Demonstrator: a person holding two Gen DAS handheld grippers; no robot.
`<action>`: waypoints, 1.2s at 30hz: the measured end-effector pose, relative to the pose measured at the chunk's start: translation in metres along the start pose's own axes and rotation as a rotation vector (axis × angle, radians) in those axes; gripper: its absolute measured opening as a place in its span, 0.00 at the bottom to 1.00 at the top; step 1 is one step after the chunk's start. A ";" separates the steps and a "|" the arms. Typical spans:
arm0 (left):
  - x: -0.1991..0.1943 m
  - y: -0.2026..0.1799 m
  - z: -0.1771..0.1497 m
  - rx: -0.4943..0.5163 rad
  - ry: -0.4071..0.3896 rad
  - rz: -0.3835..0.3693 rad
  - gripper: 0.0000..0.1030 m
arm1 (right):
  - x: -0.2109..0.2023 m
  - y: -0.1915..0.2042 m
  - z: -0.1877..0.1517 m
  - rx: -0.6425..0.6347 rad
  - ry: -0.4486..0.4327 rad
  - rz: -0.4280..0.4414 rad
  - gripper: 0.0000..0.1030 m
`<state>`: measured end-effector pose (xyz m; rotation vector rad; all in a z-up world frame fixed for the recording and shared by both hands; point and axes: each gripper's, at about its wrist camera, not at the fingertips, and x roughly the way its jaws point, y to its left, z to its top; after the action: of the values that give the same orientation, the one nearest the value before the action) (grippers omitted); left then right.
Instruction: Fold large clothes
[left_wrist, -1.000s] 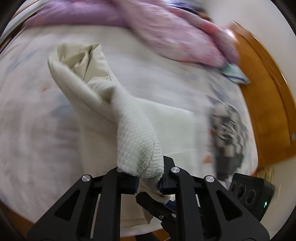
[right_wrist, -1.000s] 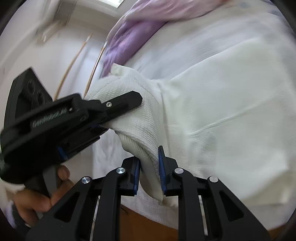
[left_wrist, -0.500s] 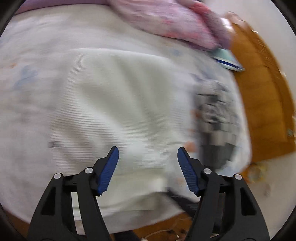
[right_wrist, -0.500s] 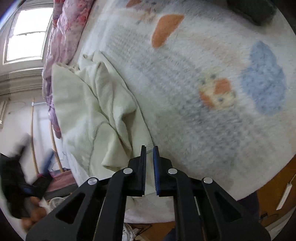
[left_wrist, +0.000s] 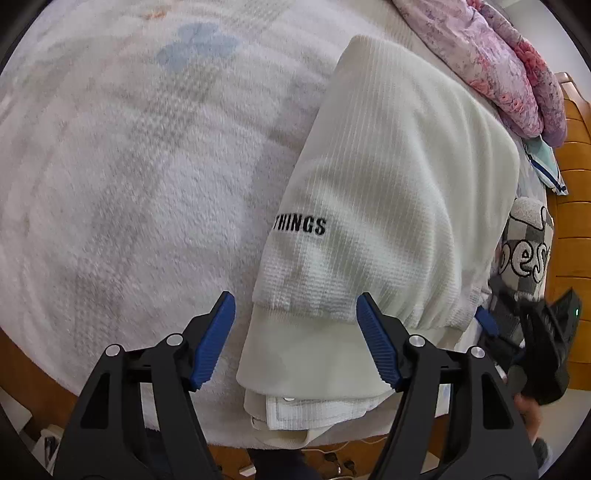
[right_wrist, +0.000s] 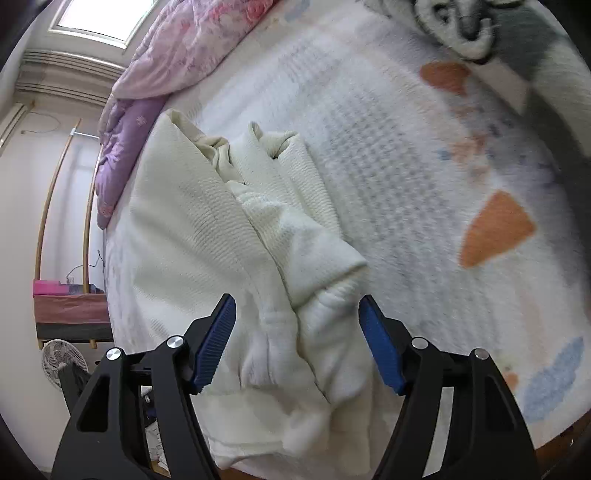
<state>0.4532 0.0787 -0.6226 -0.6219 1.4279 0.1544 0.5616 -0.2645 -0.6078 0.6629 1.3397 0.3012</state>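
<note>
1. Left gripper (left_wrist: 295, 339) hangs over the near edge of the cream sweater (left_wrist: 399, 192), blue pads spread wide and gripping nothing; the hem lies between and beneath them.
2. Right gripper (right_wrist: 297, 343) has just sprung its jaws apart too, and they stand wide above bunched folds of the sweater (right_wrist: 229, 251), the cloth between them but not pinched.
3. The sweater lies folded on the white fleece blanket (left_wrist: 129, 166) on the bed.
4. Black lettering on it reads "THINGS" (left_wrist: 301, 225).
5. A grey-checked garment (left_wrist: 526, 243) beside it shows letters, only partly legible.
</note>
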 end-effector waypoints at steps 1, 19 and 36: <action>0.000 0.003 -0.001 -0.001 0.008 -0.003 0.67 | 0.009 0.005 0.002 -0.030 0.006 0.003 0.62; 0.031 -0.003 0.010 0.064 0.072 0.007 0.78 | 0.004 -0.046 -0.039 0.031 0.098 -0.159 0.24; 0.042 -0.003 0.016 0.119 0.098 0.023 0.80 | 0.037 0.095 0.054 -0.464 -0.039 -0.258 0.00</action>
<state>0.4757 0.0727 -0.6615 -0.5212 1.5279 0.0573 0.6379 -0.1845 -0.5758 0.1050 1.2431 0.3710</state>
